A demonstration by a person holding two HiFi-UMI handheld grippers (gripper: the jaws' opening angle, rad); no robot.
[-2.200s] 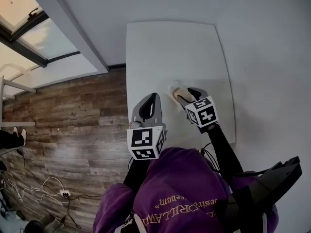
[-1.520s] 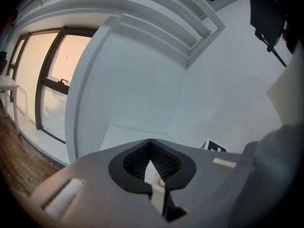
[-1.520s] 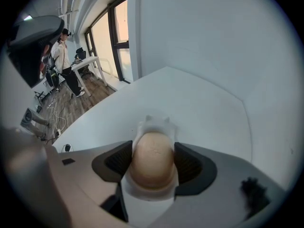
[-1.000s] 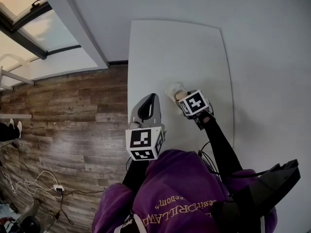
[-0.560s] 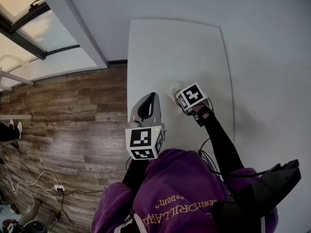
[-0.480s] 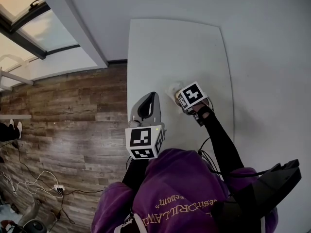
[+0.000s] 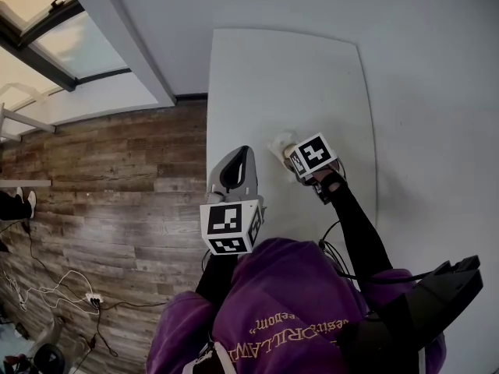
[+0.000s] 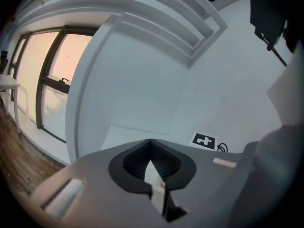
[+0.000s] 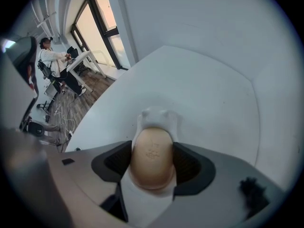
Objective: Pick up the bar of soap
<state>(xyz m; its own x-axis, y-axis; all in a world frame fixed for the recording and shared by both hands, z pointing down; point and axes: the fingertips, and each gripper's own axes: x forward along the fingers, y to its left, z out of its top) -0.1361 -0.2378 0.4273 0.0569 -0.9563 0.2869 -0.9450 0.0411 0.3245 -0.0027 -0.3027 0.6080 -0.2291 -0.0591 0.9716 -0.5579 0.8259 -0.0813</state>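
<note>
A tan oval bar of soap [image 9: 152, 158] lies on a white soap dish [image 9: 154, 115] on the white table [image 7: 281, 76]. My right gripper [image 9: 152, 151] has a dark pad pressed against each side of the soap, so it is shut on it. In the head view the right gripper [image 7: 295, 159] is tilted down over the dish [image 7: 277, 142], and its marker cube hides most of the soap. My left gripper [image 7: 236, 166] hovers at the table's left edge, shut and holding nothing; in its own view the left gripper [image 8: 151, 148] points at a white wall.
Wooden floor [image 7: 117, 193] runs along the table's left side, with cables [image 7: 54, 298] on it. A white wall and window frame [image 7: 117, 45] stand at the upper left. A person [image 9: 52, 63] sits at a desk far off.
The right gripper has tipped forward and down over the soap, its cube now covering the bar, and has closed onto it. The left gripper has stayed where it was.
</note>
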